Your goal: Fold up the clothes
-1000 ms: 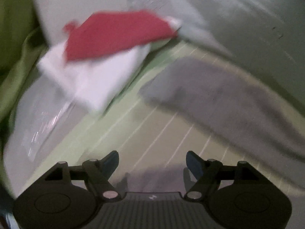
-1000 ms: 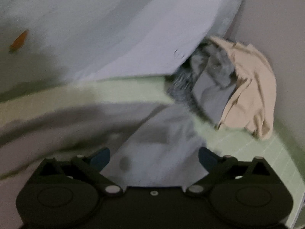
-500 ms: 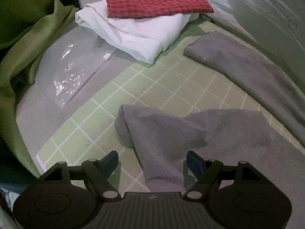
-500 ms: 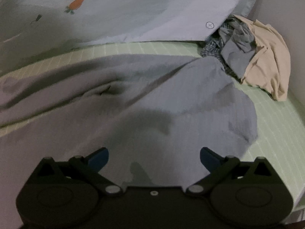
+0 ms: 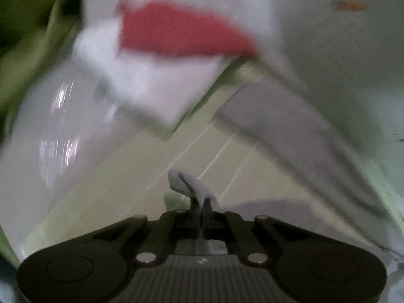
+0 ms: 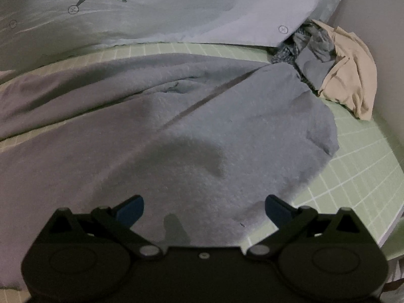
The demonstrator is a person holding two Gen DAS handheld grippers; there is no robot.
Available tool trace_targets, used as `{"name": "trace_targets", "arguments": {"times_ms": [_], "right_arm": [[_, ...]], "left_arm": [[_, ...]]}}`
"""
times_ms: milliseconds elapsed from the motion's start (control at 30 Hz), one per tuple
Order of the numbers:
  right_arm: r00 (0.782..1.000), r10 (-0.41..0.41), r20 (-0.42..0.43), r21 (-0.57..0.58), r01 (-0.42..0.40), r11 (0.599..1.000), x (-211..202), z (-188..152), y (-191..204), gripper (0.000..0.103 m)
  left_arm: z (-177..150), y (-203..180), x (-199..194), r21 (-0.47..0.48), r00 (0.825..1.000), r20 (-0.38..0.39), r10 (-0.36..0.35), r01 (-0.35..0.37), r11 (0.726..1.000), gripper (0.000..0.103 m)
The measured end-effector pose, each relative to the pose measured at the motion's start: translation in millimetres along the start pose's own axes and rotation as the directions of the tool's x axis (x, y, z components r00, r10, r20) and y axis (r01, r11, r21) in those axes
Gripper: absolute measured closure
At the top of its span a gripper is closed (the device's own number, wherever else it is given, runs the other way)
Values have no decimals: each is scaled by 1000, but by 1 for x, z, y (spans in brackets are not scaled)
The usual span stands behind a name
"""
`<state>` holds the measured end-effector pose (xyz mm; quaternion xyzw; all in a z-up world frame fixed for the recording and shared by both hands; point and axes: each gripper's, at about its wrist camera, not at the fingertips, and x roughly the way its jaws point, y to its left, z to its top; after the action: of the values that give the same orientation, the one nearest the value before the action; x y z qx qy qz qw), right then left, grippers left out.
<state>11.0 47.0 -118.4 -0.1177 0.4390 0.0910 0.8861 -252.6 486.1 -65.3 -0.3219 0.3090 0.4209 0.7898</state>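
On the green mat (image 5: 176, 166), left tongs (image 5: 204, 205) pinch grey garment (image 5: 188, 185).

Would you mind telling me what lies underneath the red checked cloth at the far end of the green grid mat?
The red checked cloth rests on a folded white garment, which lies on the green grid mat. Whatever sits beneath that white fold is covered, and the picture is blurred.
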Motion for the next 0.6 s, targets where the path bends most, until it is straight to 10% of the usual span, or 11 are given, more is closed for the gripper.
{"name": "trace_targets", "arguments": {"times_ms": [167, 367, 600], "right_arm": [[1000, -8, 5, 5, 8, 1000, 2, 3, 3, 0], [999, 35, -19, -17, -35, 999, 12, 4, 11, 0], [999, 47, -9, -64, -48, 997, 10, 9, 23, 0]], "left_arm": [[17, -15, -78, 64, 976, 209, 64, -79, 995, 102], [-27, 27, -39, 13, 956, 8, 294, -294, 956, 80], [-32, 63, -38, -147, 963, -42, 266, -270, 952, 51]]}}
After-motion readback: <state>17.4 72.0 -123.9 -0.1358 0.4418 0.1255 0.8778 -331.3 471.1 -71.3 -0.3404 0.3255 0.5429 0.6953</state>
